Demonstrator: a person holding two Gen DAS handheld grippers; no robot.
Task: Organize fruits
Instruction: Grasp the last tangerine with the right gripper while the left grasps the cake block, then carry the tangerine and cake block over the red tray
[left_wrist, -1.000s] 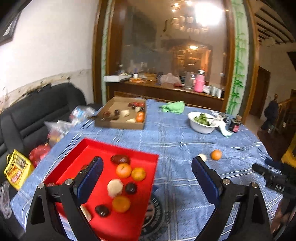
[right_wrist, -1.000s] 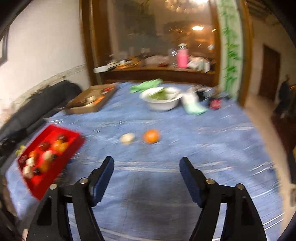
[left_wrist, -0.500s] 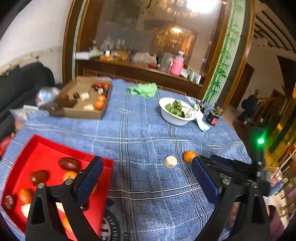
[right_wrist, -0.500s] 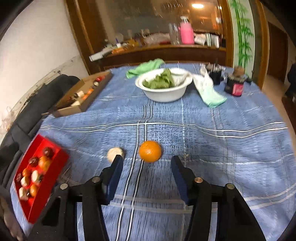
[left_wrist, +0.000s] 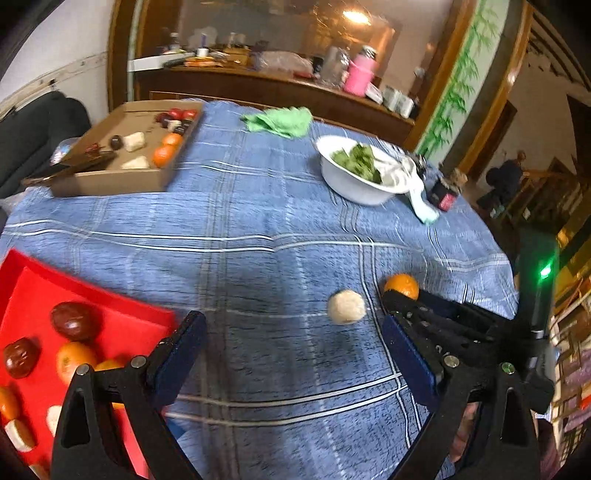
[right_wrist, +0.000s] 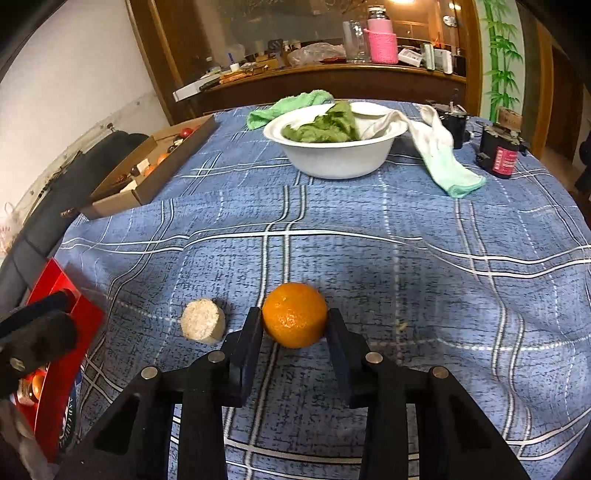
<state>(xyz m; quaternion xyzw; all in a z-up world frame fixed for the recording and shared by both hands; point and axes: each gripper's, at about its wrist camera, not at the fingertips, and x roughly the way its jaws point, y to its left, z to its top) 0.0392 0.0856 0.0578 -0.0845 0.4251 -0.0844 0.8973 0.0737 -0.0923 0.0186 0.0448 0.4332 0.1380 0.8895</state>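
An orange (right_wrist: 294, 315) rests on the blue checked tablecloth (right_wrist: 369, 258). My right gripper (right_wrist: 294, 322) is closing on it, and both pads touch its sides. A pale round fruit piece (right_wrist: 203, 325) lies just left of it. In the left wrist view that piece (left_wrist: 346, 312) sits just beyond my left gripper (left_wrist: 291, 332), nearer the right finger. The left jaws stand wide, closing slightly, and press on nothing. The red tray (left_wrist: 110, 306) at the lower left holds several oranges and dark fruits. The right gripper's fingers (left_wrist: 410, 301) show around the orange (left_wrist: 402, 285).
A cardboard box (left_wrist: 110, 181) with several fruits sits at the far left. A white bowl (right_wrist: 336, 162) of greens stands at the back, with a white-green cloth (right_wrist: 443, 162) draped from it and a dark jar (right_wrist: 502, 151) beside it. A green towel (left_wrist: 280, 120) lies behind.
Both grippers have come down and forward to the two loose fruits. The right jaws have narrowed from wide to touching the orange. The left view has swung right, off the red tray.
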